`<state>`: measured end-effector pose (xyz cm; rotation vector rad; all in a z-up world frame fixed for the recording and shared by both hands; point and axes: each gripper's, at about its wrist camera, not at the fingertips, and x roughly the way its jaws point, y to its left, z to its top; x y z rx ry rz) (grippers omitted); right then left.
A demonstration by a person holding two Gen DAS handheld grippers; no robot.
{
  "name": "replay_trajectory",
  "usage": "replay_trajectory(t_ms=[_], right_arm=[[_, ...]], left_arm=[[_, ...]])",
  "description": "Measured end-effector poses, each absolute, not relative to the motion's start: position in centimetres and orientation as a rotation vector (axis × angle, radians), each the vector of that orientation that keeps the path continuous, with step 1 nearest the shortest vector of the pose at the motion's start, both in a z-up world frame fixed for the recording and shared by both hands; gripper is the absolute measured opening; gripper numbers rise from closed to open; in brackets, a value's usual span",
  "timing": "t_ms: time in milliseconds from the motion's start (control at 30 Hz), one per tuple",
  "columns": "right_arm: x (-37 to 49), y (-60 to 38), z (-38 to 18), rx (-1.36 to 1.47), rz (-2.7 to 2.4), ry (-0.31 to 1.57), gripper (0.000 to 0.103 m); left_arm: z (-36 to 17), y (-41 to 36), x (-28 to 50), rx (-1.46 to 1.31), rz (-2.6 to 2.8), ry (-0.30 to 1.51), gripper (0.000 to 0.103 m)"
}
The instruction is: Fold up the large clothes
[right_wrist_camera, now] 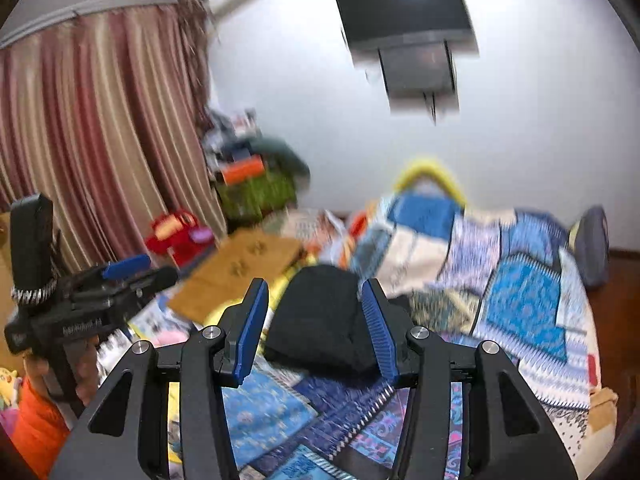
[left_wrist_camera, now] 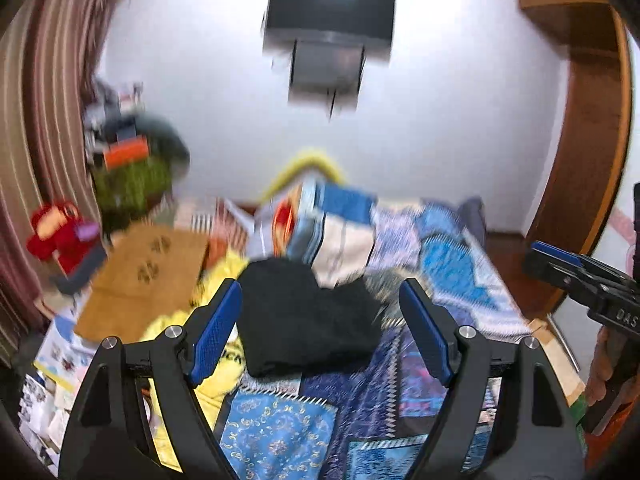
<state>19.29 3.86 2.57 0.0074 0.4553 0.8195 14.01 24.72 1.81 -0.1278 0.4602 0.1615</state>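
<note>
A black garment (left_wrist_camera: 308, 316) lies folded into a compact block on the blue patterned bedspread (left_wrist_camera: 276, 432); it also shows in the right wrist view (right_wrist_camera: 320, 320). My left gripper (left_wrist_camera: 320, 328) is open and empty, held above the bed just short of the garment. My right gripper (right_wrist_camera: 316, 324) is open and empty, also raised before the garment. The right gripper shows at the right edge of the left wrist view (left_wrist_camera: 560, 264), and the left gripper at the left of the right wrist view (right_wrist_camera: 132, 272). Both views are blurred.
A yellow garment (left_wrist_camera: 212, 368) lies left of the black one. A brown mat with paw prints (left_wrist_camera: 144, 276), a bundled blue and white quilt (left_wrist_camera: 340, 236), a red toy (left_wrist_camera: 60, 236), striped curtains (right_wrist_camera: 92, 128), a wall television (left_wrist_camera: 332, 16) and a wooden wardrobe (left_wrist_camera: 592, 160) surround the bed.
</note>
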Motion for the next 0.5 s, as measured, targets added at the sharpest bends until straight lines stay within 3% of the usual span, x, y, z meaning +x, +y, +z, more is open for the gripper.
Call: replay_trajectory(t_ms=[333,500], right_arm=[[9.9,0.7,4.8,0.027,0.814,0.223,0.046],[8.0,0.2,4.0,0.023,0.764,0.180,0.075]], left_arm=[[4.8,17.3,1.7,-0.061,0.255,0.160,0.080],[4.3,15.4,-0.9,-0.034,0.307,0.104,0.085]])
